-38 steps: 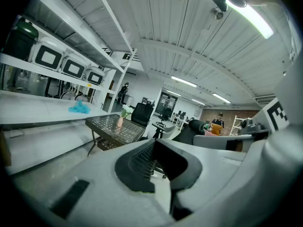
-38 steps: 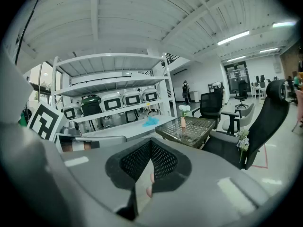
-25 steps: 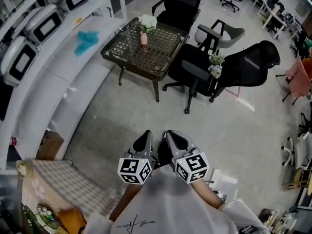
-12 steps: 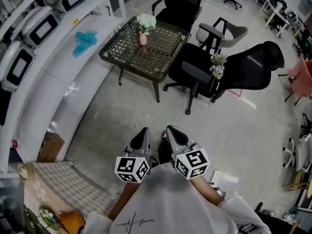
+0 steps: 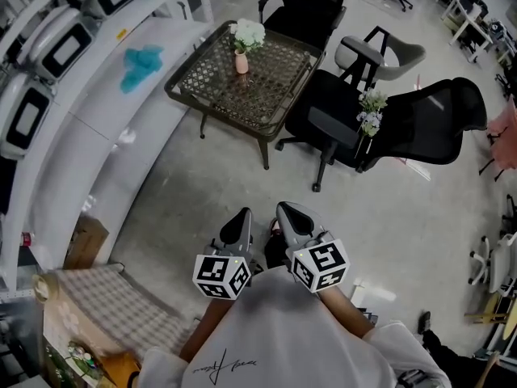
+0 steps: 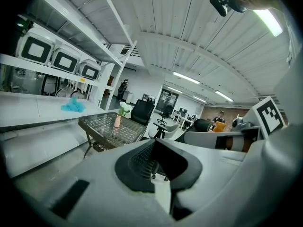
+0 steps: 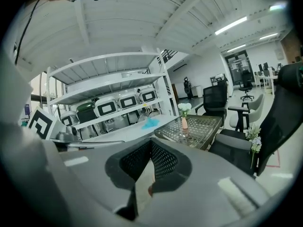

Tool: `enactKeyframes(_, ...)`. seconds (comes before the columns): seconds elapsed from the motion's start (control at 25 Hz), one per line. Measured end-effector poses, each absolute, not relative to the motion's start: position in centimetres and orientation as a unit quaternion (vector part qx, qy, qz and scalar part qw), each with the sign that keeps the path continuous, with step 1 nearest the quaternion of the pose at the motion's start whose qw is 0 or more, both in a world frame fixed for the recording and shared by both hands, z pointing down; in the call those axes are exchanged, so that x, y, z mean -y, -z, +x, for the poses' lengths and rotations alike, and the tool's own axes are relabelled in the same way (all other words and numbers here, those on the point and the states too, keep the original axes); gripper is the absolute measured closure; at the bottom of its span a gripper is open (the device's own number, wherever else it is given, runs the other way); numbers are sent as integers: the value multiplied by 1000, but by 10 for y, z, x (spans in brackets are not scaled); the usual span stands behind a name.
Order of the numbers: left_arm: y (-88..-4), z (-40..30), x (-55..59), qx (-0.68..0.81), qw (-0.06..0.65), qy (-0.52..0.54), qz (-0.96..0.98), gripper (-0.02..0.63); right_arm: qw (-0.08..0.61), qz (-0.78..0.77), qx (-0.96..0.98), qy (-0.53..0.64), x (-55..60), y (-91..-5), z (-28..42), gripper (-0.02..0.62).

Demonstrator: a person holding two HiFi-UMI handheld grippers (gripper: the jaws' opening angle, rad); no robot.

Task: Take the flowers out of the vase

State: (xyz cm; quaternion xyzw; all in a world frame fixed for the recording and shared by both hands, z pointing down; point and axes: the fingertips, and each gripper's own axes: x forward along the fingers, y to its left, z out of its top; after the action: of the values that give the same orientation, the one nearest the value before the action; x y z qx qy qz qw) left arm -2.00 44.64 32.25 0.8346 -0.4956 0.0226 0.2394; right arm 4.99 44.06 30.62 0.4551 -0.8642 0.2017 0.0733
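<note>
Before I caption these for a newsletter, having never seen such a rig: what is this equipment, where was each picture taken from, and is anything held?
No robot: a person holds a two-jaw claw in each hand, the left claw and the right claw, both shut and empty. The patterned cubes belong to them. The top-down picture comes from a camera on the person's head; the other two ride on the claws, looking along their jaws. Ahead, a mesh table carries a pink vase of white flowers.
</note>
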Motion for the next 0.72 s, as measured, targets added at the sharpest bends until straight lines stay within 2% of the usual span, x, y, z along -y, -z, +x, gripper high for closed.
enactKeyframes(0.72,-313,30,-336,500,219,-21,837,604,77,451,867,-198,-337,-308,96,589)
